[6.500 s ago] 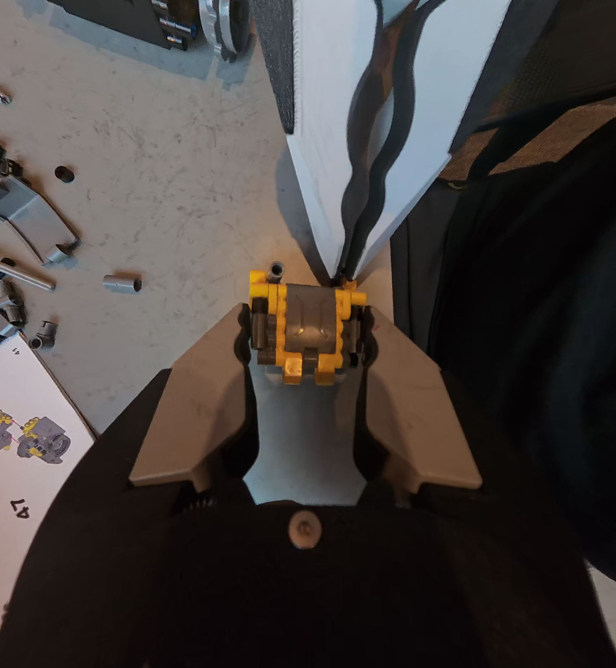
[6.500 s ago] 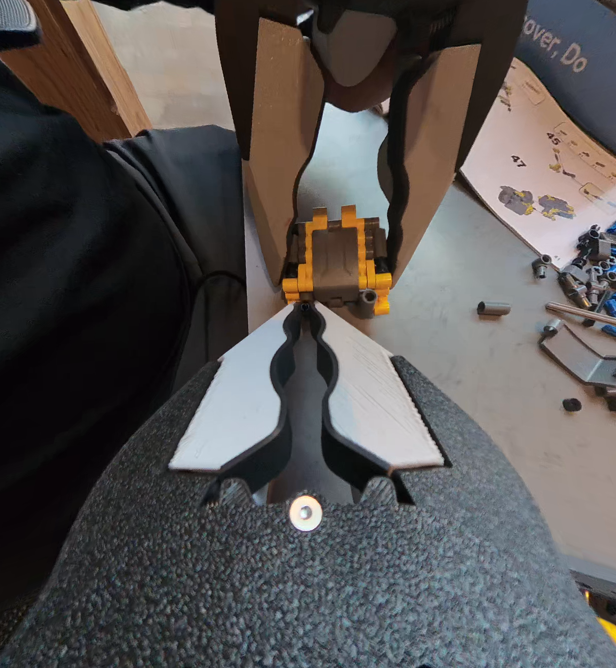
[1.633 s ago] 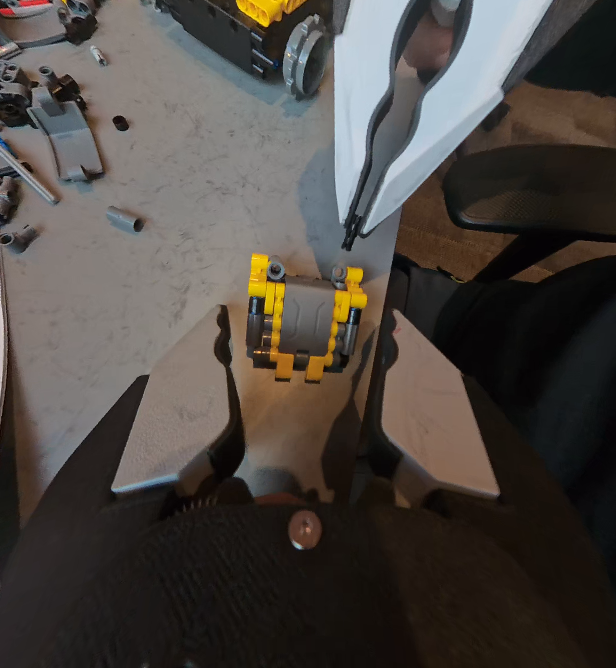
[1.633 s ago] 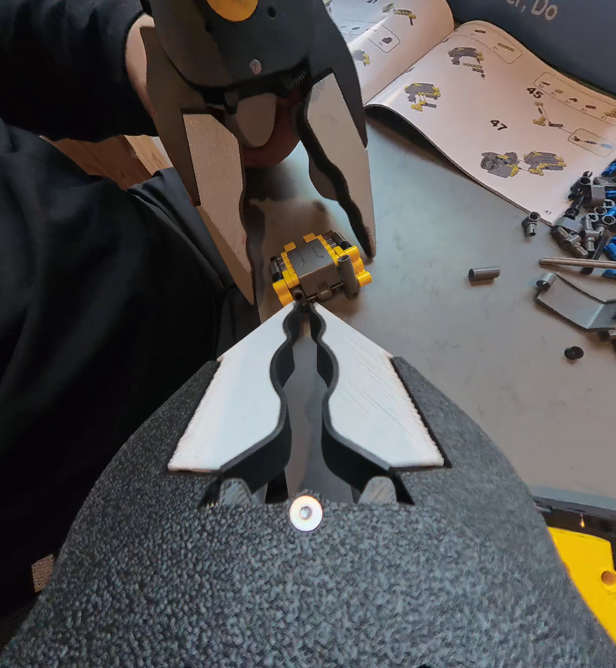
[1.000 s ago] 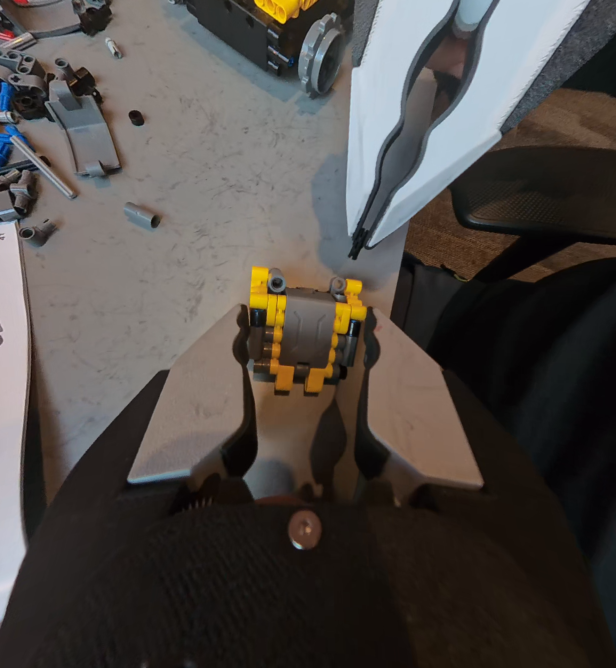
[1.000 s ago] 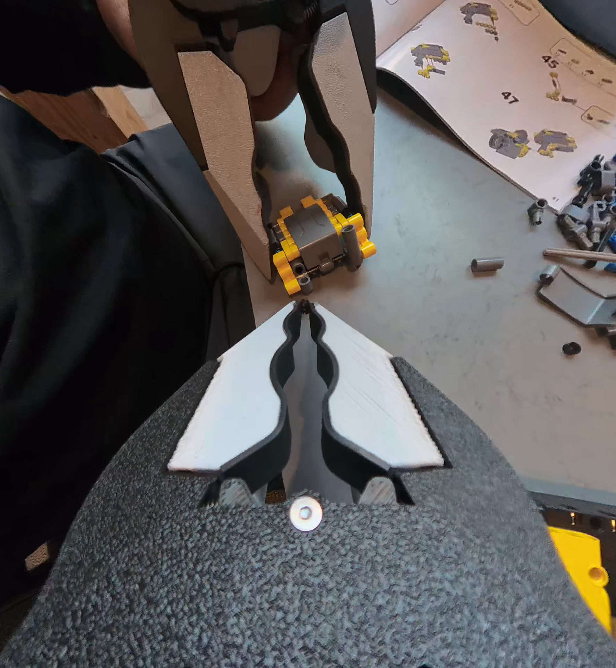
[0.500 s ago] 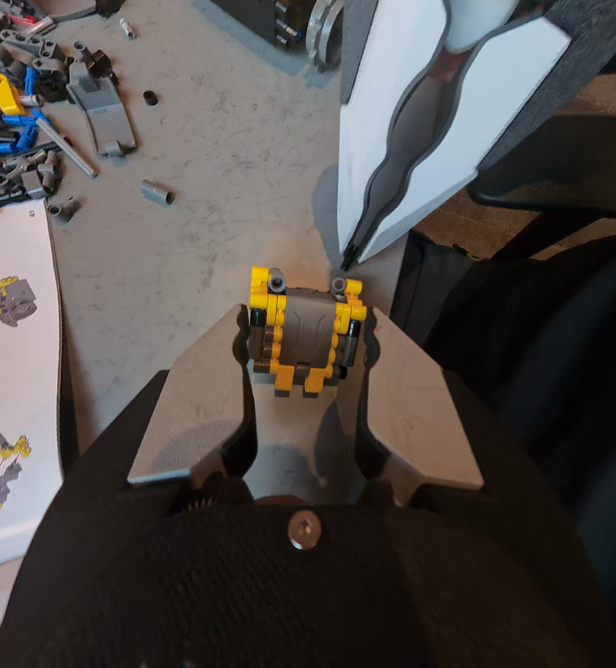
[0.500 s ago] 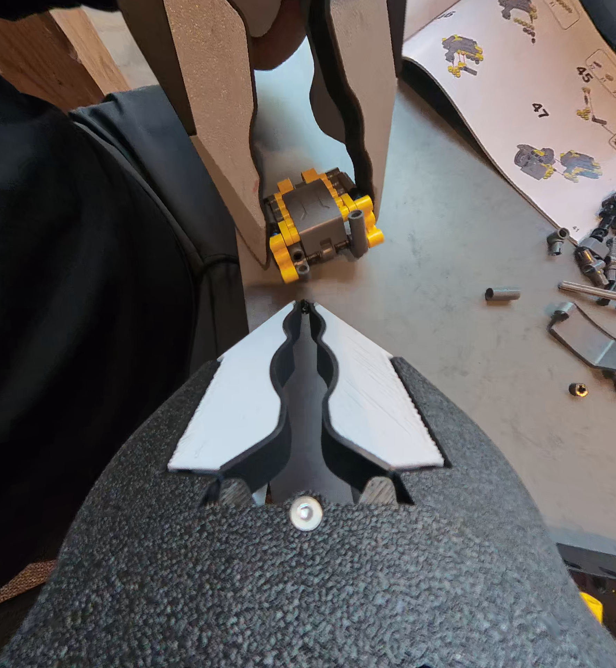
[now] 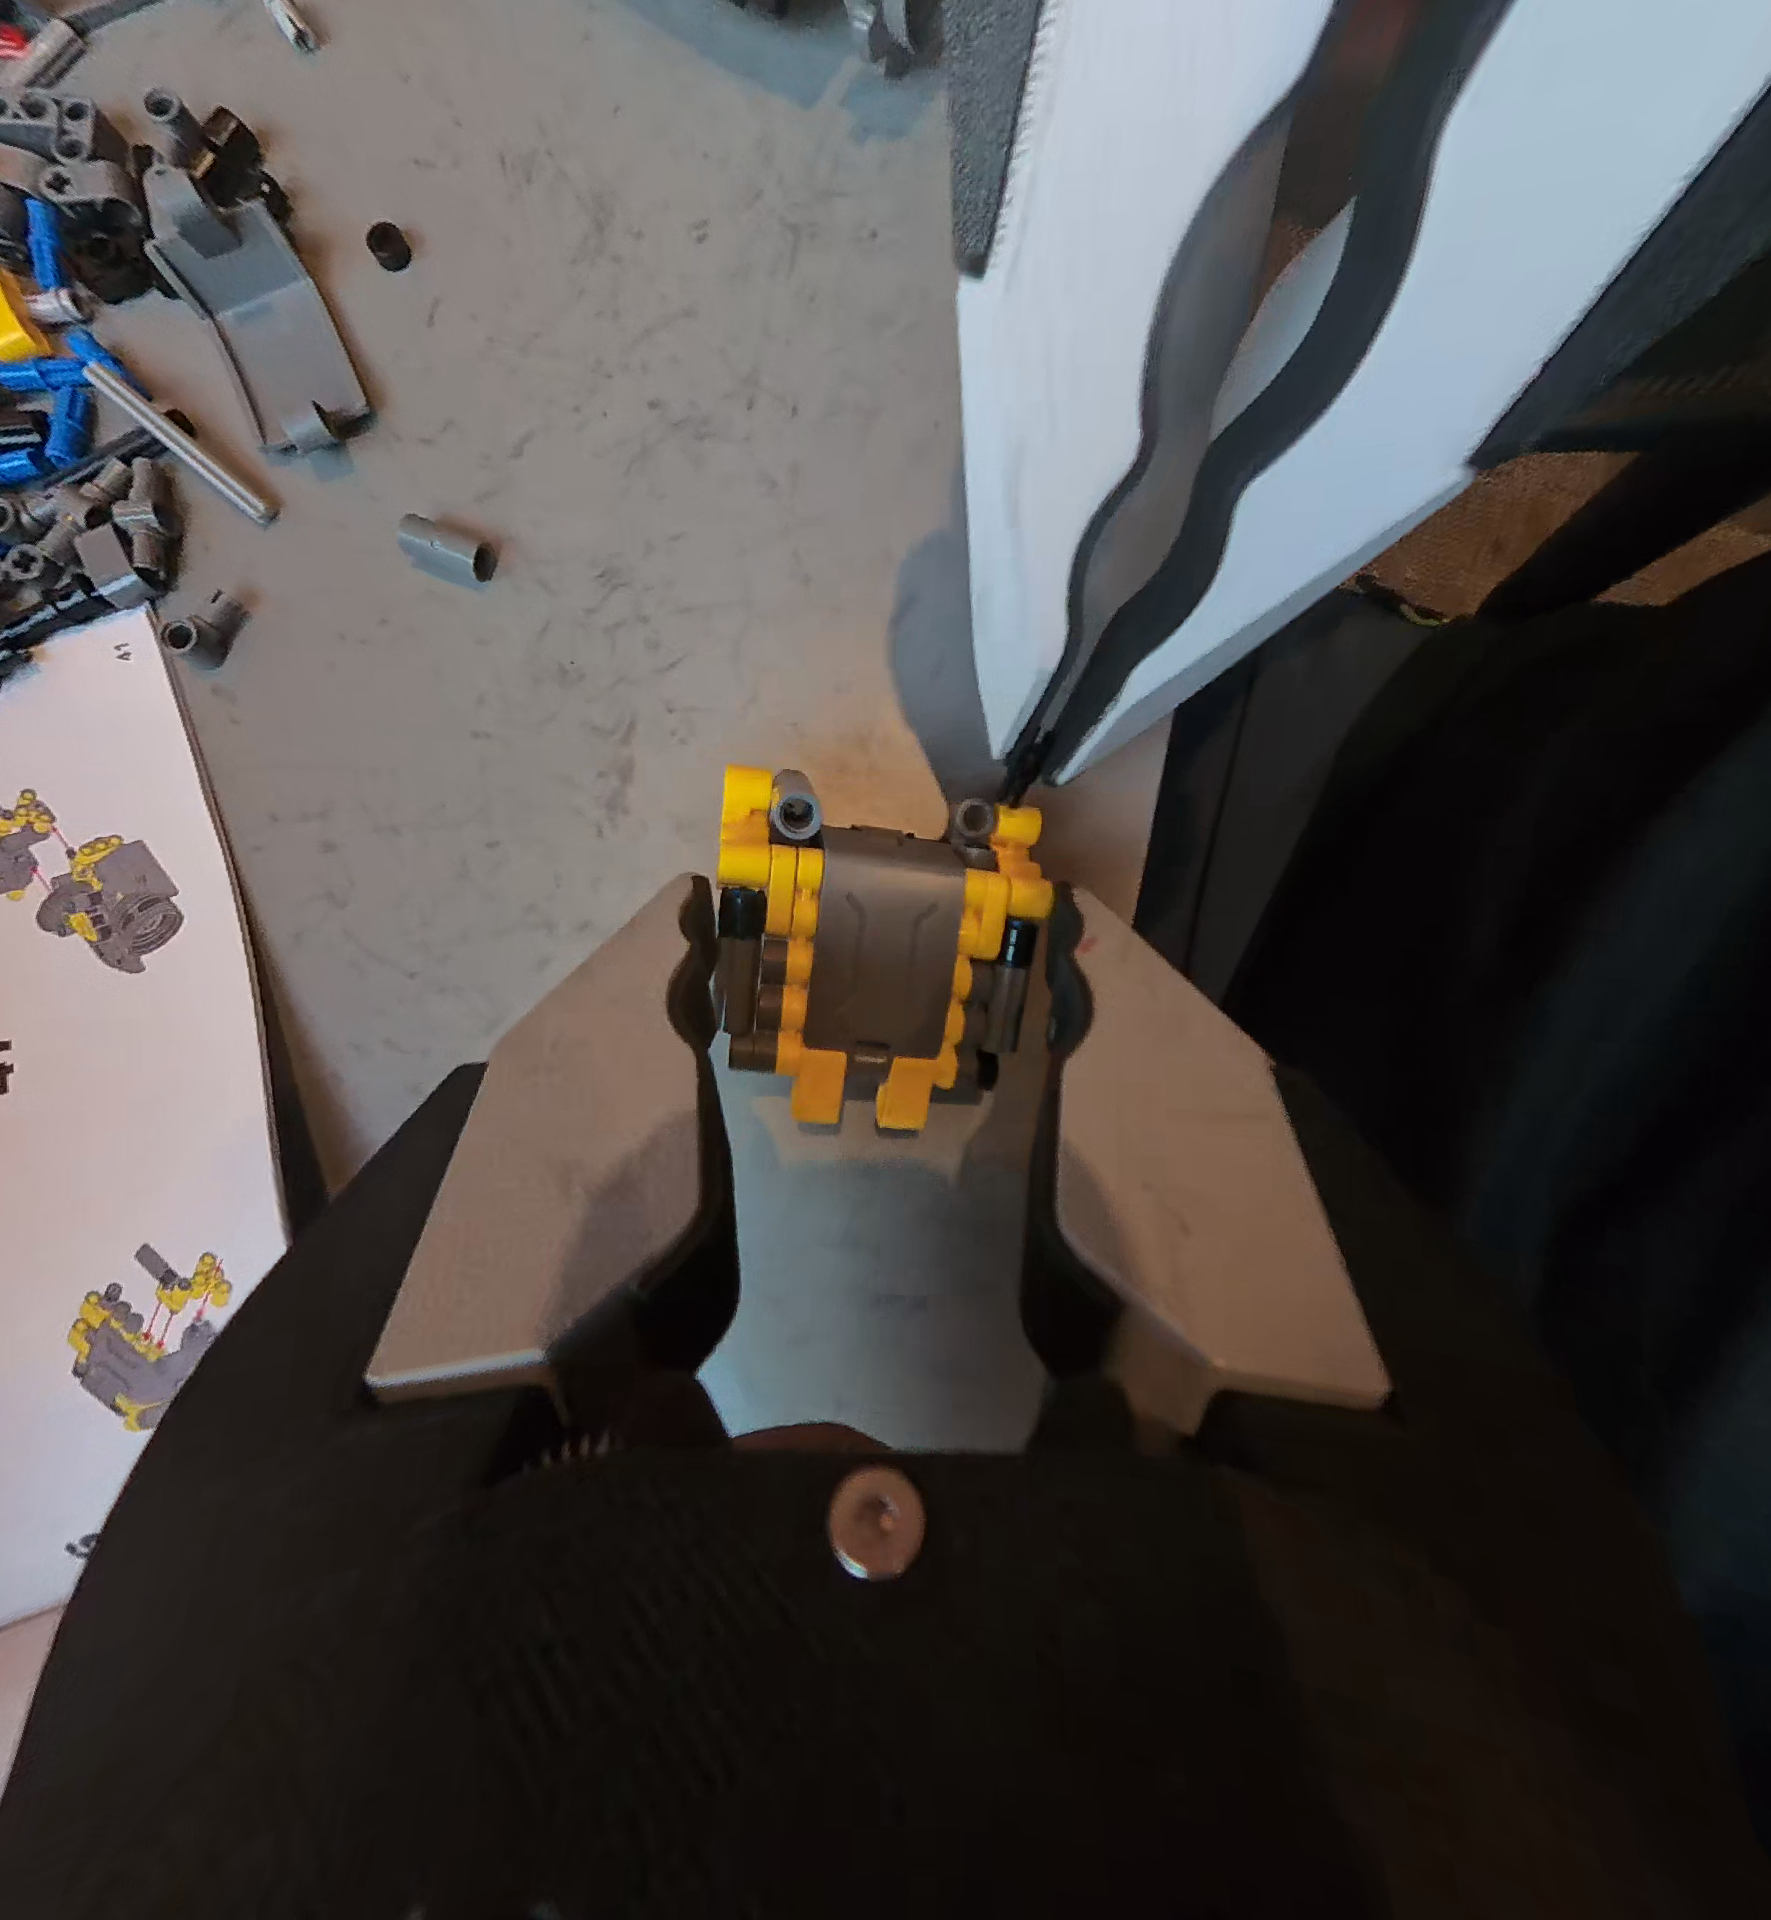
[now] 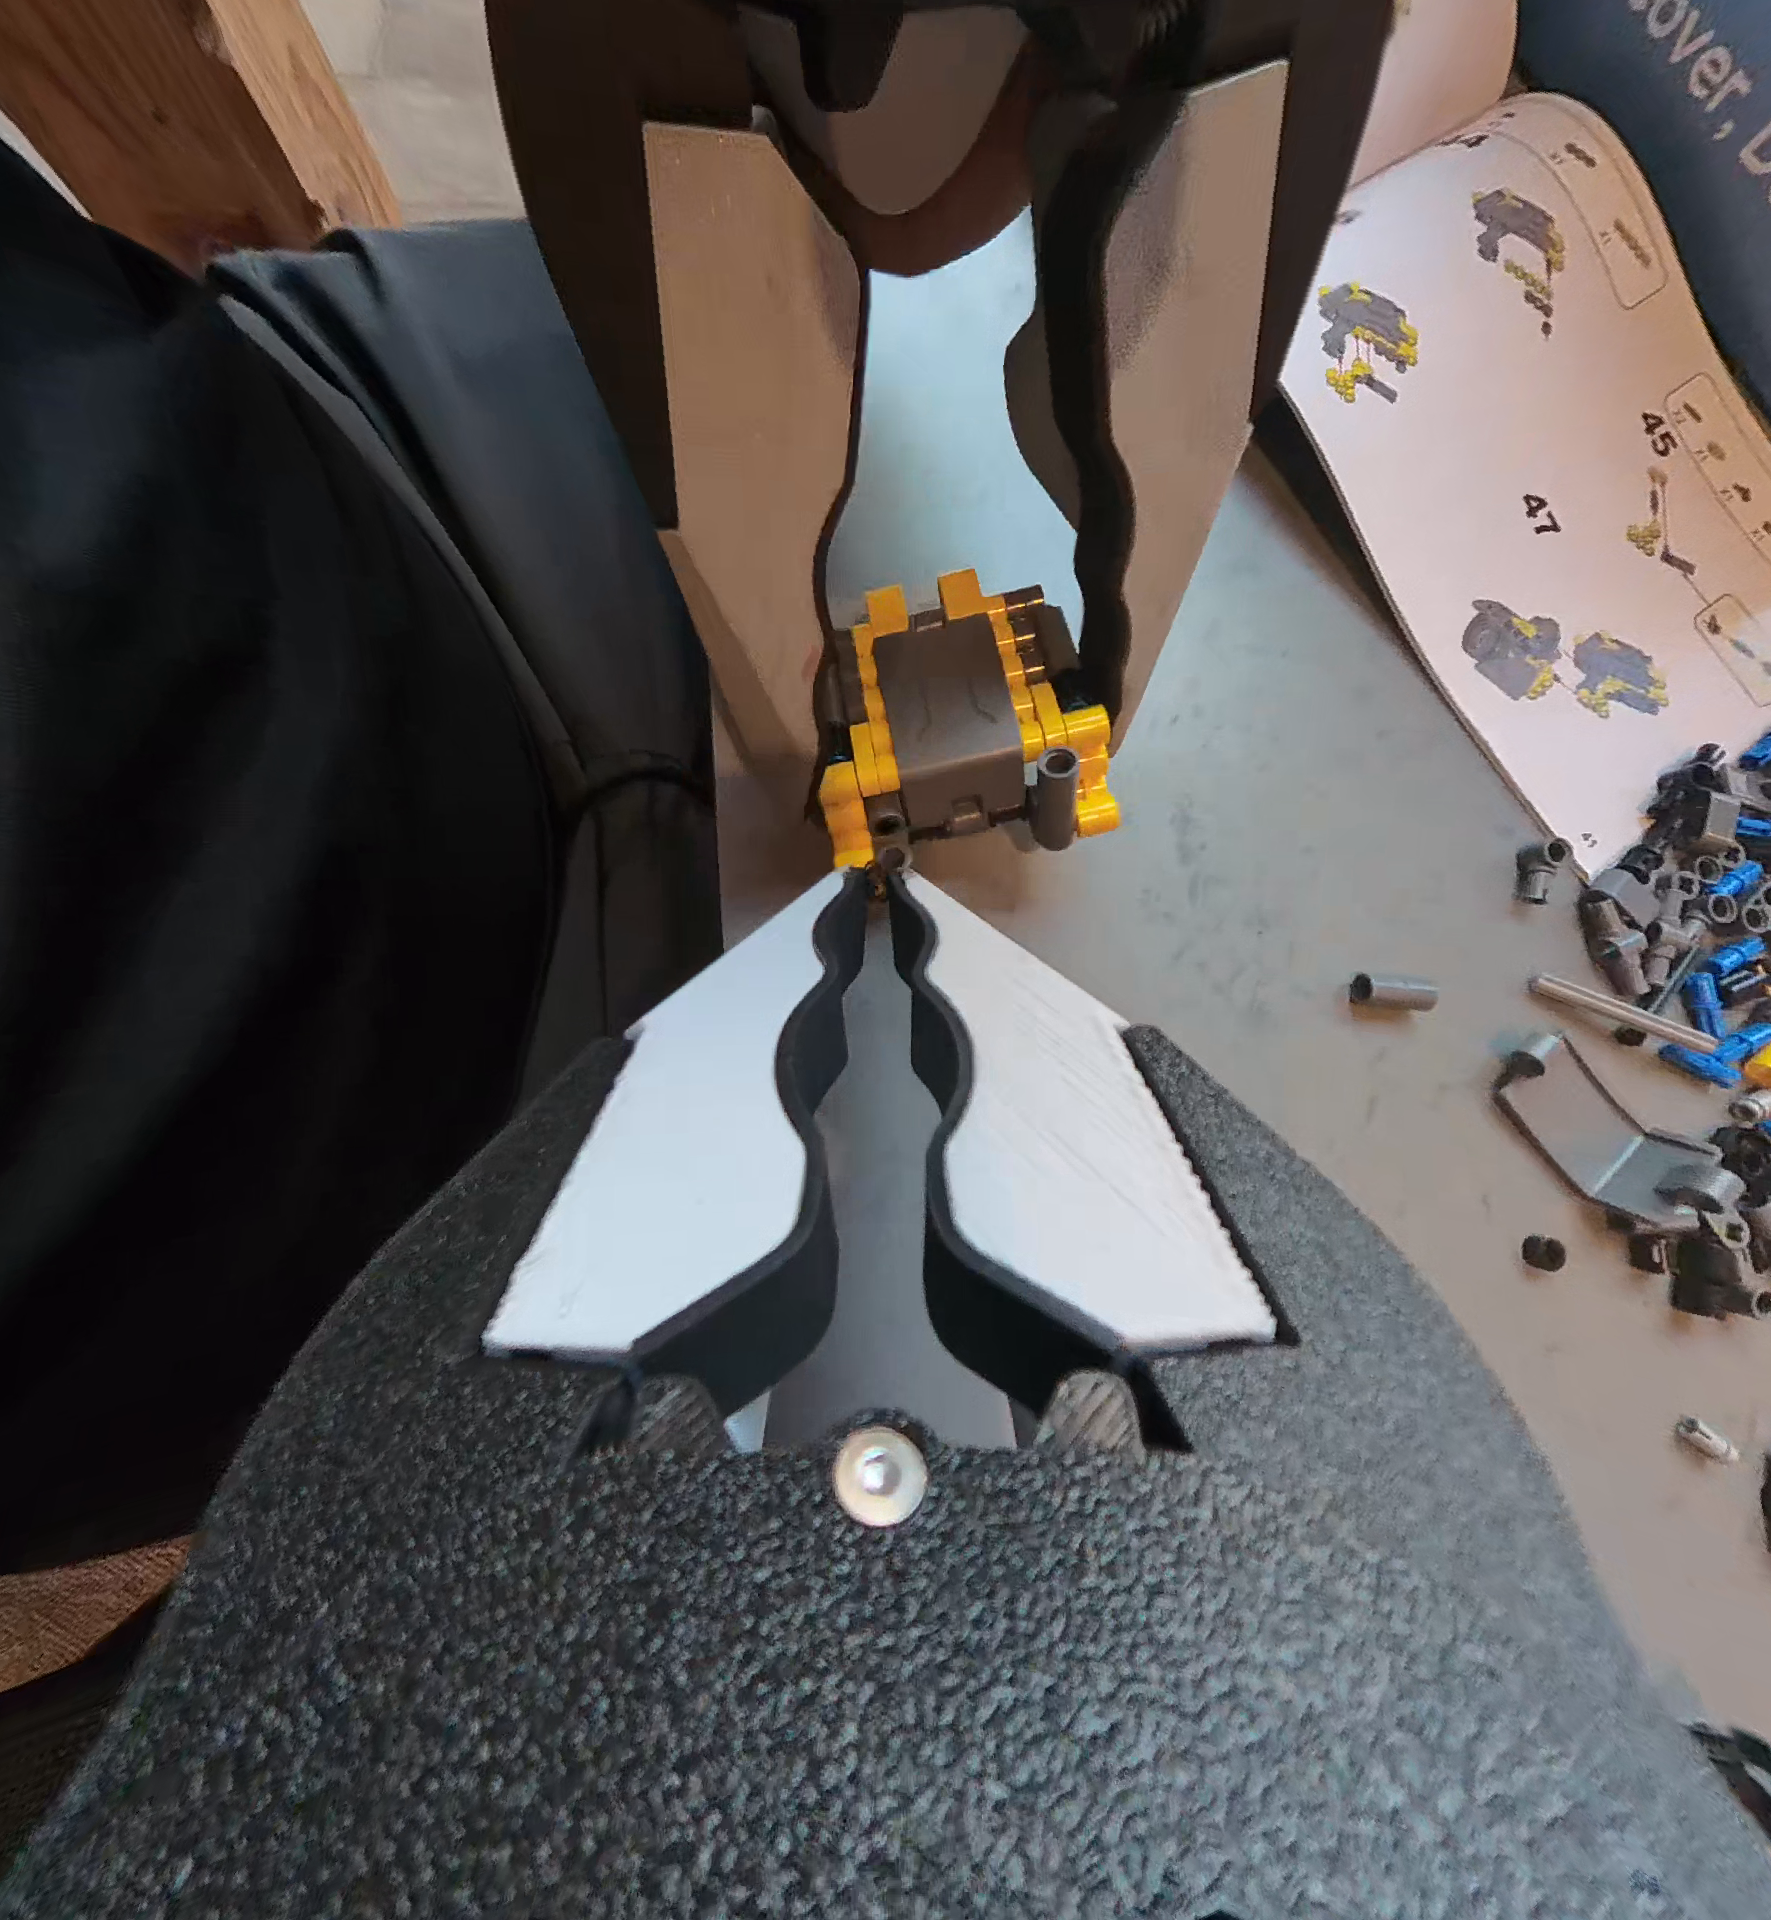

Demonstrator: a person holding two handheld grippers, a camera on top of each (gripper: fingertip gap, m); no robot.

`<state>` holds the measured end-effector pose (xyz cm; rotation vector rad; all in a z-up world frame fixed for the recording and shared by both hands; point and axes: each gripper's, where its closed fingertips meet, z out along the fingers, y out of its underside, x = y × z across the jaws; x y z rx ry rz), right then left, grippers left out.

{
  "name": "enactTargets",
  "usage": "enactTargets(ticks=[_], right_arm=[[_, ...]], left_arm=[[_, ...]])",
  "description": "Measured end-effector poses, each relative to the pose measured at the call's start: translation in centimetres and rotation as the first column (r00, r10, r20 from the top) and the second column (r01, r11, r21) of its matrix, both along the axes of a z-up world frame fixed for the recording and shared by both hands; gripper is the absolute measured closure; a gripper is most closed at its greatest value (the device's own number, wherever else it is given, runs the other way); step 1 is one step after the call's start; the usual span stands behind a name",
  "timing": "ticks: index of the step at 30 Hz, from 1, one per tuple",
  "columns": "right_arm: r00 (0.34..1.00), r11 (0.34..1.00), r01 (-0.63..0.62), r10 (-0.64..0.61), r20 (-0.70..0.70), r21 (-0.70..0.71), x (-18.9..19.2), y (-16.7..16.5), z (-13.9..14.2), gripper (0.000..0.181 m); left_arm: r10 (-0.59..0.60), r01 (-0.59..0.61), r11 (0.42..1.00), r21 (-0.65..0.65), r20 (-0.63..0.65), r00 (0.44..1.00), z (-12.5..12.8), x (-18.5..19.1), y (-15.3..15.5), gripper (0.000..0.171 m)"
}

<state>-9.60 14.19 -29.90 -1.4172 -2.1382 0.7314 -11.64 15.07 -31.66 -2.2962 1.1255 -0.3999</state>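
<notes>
the left gripper (image 9: 876, 971) has its fingers pinching the flanks of a small yellow and grey brick model (image 9: 879, 951), held just above the grey counter (image 9: 590, 312) at its near edge. the right gripper (image 10: 876, 878) has its fingers pressed together, the tips meeting the model's small grey corner pin (image 10: 893, 854). the model looks light and stiff, but its press-fit parts could likely pop apart; the flat sides seem the safest hold. loose bricks (image 10: 1733, 997) and an instruction booklet (image 9: 60, 1039) lie well apart.
</notes>
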Motion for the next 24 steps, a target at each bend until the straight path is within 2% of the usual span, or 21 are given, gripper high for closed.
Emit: enactTargets(ticks=[3, 12, 24], right_arm=[[1.000, 0.999, -0.009, 0.007, 0.026, 0.053, -0.18, 0.10, -0.63, 0.178], [0.998, 0.996, -0.025, 0.020, 0.054, 0.082, -0.24, -0.14, -1.21, 0.178], [0.998, 0.997, -0.042, 0.038, 0.056, 0.065, -0.54, -0.52, -1.18, 0.178]], left_arm=[[0.000, 0.001, 1.000, -0.027, 0.022, 1.000, -0.11, 0.46, -0.26, 0.110], [-0.015, 0.016, 1.000, -0.015, 0.045, 0.999, -0.38, -0.09, -0.77, 0.106], [-0.064, 0.063, 0.998, 0.013, 0.107, 0.992, -0.49, 0.05, -0.60, 0.112]])
